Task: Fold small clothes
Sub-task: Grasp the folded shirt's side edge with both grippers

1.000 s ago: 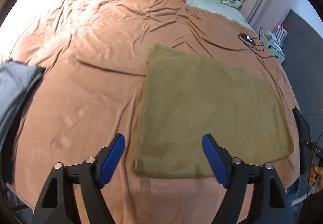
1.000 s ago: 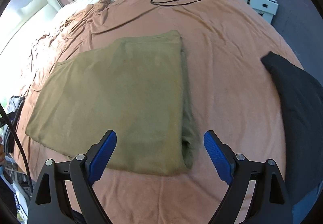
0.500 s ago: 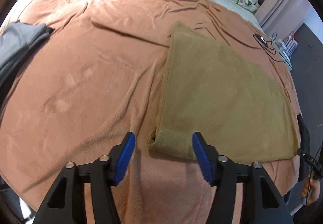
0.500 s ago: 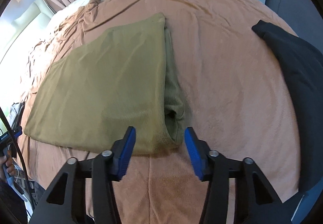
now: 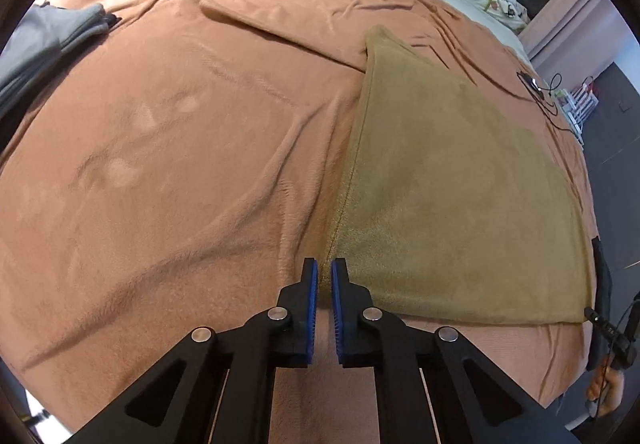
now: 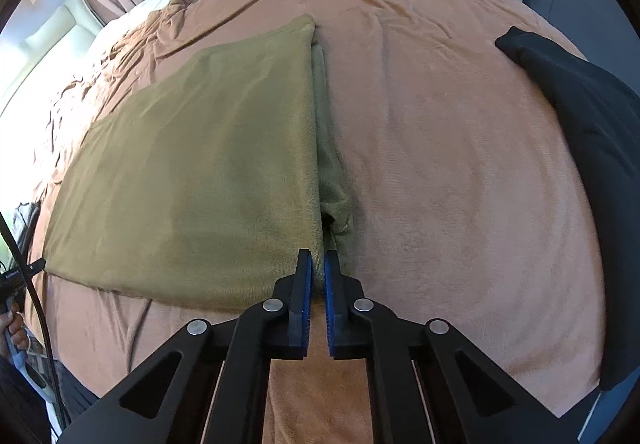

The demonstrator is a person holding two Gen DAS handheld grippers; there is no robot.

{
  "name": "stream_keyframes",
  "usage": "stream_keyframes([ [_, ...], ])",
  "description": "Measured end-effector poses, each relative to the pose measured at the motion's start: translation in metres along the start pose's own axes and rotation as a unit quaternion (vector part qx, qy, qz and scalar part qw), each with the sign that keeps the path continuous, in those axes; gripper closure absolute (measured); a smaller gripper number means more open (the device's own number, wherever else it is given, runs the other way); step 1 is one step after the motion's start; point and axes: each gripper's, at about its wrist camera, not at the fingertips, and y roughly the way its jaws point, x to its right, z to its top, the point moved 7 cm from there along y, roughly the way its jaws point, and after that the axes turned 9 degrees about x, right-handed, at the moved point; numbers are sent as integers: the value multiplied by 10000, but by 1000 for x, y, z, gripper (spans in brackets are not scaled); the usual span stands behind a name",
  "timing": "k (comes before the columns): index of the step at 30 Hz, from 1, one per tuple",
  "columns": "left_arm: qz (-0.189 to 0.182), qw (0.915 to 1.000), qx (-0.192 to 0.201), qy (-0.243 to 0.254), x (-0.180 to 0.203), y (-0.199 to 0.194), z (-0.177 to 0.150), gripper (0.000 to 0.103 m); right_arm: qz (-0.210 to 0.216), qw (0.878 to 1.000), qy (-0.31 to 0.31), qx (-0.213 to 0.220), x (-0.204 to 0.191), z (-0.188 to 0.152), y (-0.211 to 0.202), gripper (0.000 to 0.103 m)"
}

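Here, an olive cloth, folded flat, is laid on the orange blanket of a bed. Its near left corner is pinched between the blue pads of the left gripper, whose jaws have just been closing to a narrow gap. Its near right corner, where the layers gape slightly, is clamped likewise by the right gripper, also just closed; a black garment lies well apart at the right.

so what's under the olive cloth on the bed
The olive cloth lies on the orange-brown blanket, which shows all around it. At its right edge a second olive layer peeks out underneath. Whatever else lies beneath the cloth is covered.
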Motion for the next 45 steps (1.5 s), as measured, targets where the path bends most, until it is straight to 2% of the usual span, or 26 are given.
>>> stream_keyframes([
  [6,12,9999,-119,-119,-9,8,-6,95,-48,10000,70,7,6,-8,1,101],
  [9,-146,9992,-130,-356,-12,1,-5,89,-15,9998,196,-63,11,-12,7,99],
  [10,-199,9987,-122,-460,-14,-4,-4,84,4,9996,270,-62,12,-10,6,91],
  [11,-276,9982,-87,-523,-16,-10,-3,77,-45,9994,340,-51,15,-11,2,76],
  [12,-324,9979,-72,-551,-15,-14,-3,73,-77,9993,377,9,17,-10,-3,67],
  [13,-401,9974,-61,-603,-15,-17,-4,64,-45,9989,456,113,19,-10,-10,49],
  [14,-596,9952,-101,-765,-15,-21,-6,58,78,9981,578,218,21,-12,-17,44],
  [16,-951,9890,-217,-1111,-13,-22,-10,57,381,9951,854,308,22,-17,-25,44],
  [20,-1291,9802,-377,-1450,-5,-19,-19,57,1035,9821,1551,250,26,-33,-26,44],
  [26,-1277,9754,-461,-1735,-9,-8,-27,57,1705,9552,2407,239,34,-42,-11,44],
  [29,-1268,9719,-373,-1948,-13,-6,-26,57,1769,9456,2711,320,44,-42,-1,44],
  [33,-1256,9664,-198,-2236,-16,-3,-24,57,1797,9321,3109,475,55,-40,8,52],
  [37,-1373,9539,-74,-2666,-23,0,-19,57,1782,9216,3400,569,56,-43,16,62],
  [40,-1406,9462,-54,-2914,-27,1,-15,58,1899,9105,3605,705,47,-50,13,63],
  [43,-1662,9301,35,-3276,-28,-3,-16,58,1999,9033,3729,706,42,-54,18,65],
  [45,-1640,9312,41,-3257,-27,-2,-18,58,2061,9007,3755,724,39,-56,19,65],
])
